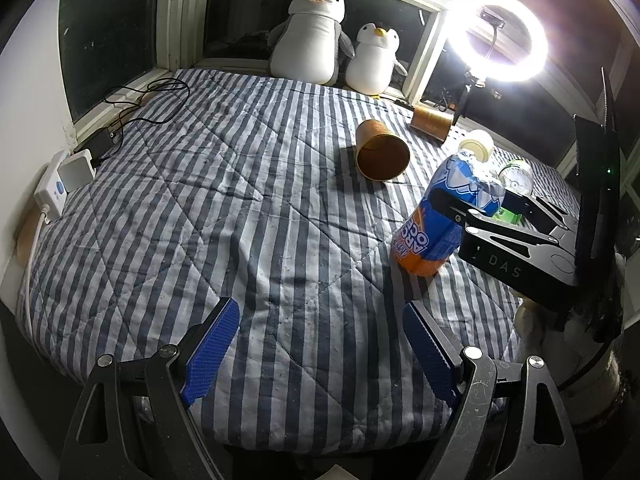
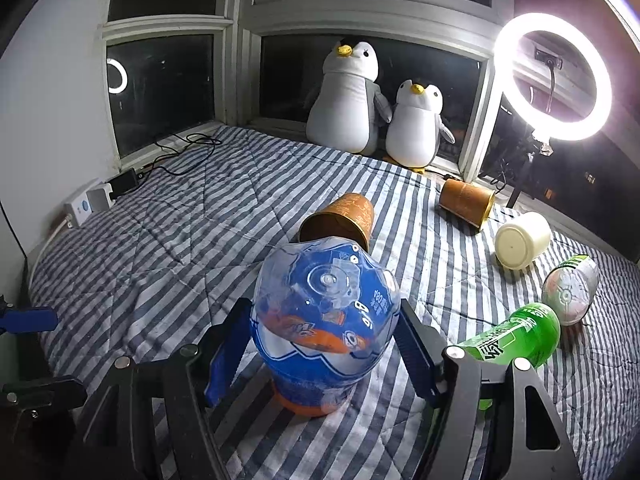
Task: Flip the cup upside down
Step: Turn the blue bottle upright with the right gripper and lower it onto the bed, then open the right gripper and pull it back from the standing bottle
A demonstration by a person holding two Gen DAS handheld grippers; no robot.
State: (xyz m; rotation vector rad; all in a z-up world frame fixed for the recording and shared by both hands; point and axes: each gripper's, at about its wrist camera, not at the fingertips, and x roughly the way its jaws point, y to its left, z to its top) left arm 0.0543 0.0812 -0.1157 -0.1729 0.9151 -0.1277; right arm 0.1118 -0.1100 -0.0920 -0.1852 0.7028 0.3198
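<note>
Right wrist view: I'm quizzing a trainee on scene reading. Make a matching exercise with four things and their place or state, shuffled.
Things:
1. blue cup
2. cream cup
3. large penguin
4. ring light

Place or state:
A. lit, at the right
B. lying on its side on the bedspread
C. sitting by the window
D. base up between the fingers of the right gripper

Pairs: 1-D, 2-B, 3-C, 4-A.

Black claw [image 1: 320,344] frames, silver screws, ribbed blue pads [image 1: 210,350], "DAS" lettering.

Striped quilt [image 1: 240,208] below dark windows [image 1: 108,36]; ring light [image 1: 497,36] glowing right
</note>
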